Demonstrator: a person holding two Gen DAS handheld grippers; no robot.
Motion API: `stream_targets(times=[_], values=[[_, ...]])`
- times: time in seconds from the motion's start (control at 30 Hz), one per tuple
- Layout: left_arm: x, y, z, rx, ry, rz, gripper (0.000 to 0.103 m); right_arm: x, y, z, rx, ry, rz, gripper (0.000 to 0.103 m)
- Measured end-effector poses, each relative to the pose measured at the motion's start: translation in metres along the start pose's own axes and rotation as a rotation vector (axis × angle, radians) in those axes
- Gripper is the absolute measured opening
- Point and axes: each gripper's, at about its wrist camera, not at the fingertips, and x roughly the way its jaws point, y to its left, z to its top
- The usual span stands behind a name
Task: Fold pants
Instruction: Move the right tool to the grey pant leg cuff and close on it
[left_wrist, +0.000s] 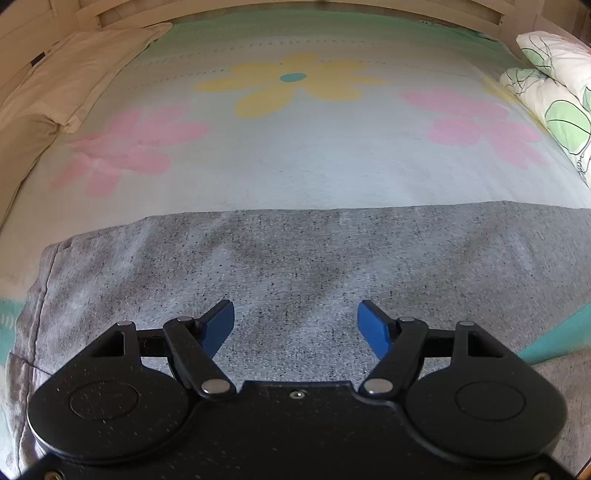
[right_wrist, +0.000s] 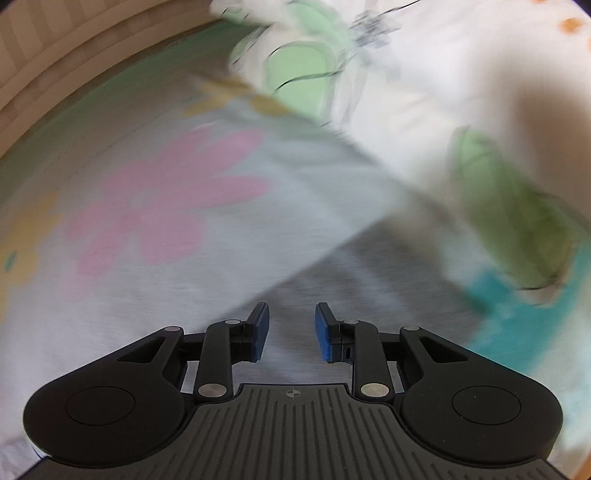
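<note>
Hovering over the grey pants (left_wrist: 295, 266) in the left wrist view, the left gripper (left_wrist: 295, 325) stands released, its blue pads (left_wrist: 373, 328) wide apart with nothing between them; the pants lie flat across the near part of the bed sheet (left_wrist: 295, 158), their far edge straight, a seamed edge at the left; beyond lies open flowered sheet, a cream pillow (left_wrist: 74, 77) far left, a leaf-print quilt (left_wrist: 554, 92) far right. In the blurred right wrist view, the right gripper (right_wrist: 291, 332) is partly parted, gripping nothing; grey cloth (right_wrist: 369, 273) lies just ahead, the quilt close on the right, open sheet on the left.
</note>
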Motion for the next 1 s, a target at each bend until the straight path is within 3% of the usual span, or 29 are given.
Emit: stream_targets(times=[0.4,0.43,0.47,0.8,1.0], values=[[0.002,0.015,0.006,-0.049,0.006,0.006,0.074,0.056,0.025,0.007,0.086,0.083,-0.136,0.028],[0.003,0.016,0.006,-0.051,0.008,0.01,0.074,0.055,0.024,0.005,0.083,0.081,-0.136,0.025],[0.004,0.017,0.005,-0.054,0.011,0.011,0.074,0.053,0.024,0.005,0.082,0.084,-0.145,0.006],[0.006,0.019,0.007,-0.06,-0.008,0.02,0.075,-0.022,-0.032,-0.041,0.091,0.1,-0.028,0.002],[0.009,0.029,0.019,-0.11,-0.018,-0.036,0.076,-0.038,-0.055,-0.081,0.099,0.136,0.002,0.002]])
